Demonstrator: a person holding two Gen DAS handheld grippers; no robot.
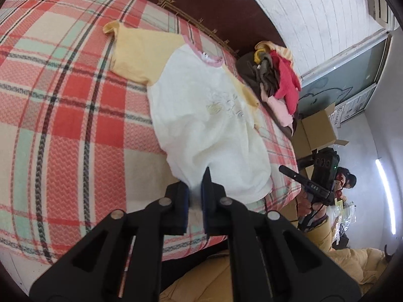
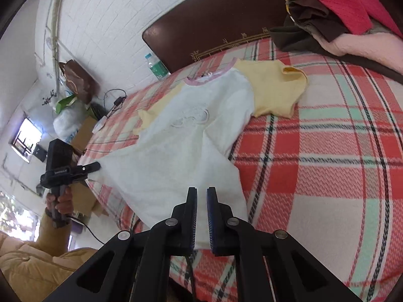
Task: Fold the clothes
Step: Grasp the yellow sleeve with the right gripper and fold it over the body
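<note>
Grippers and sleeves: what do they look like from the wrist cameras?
Both grippers, left and right, are matte black, with triangular cut-outs, silver pivot pins and blue-edged pads. A black cable trails from the left one. The sleeves are mustard-yellow and quilted.

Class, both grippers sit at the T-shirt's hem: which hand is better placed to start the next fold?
Neither clearly; the fold probably needs both. The left gripper and right gripper are each shut on a hem corner of the T-shirt, lying flat on the plaid blanket.

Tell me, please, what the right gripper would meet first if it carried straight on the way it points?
Probably more of the white T-shirt whose hem the right gripper already pinches, then the plaid blanket beneath; depth is uncertain.
</note>
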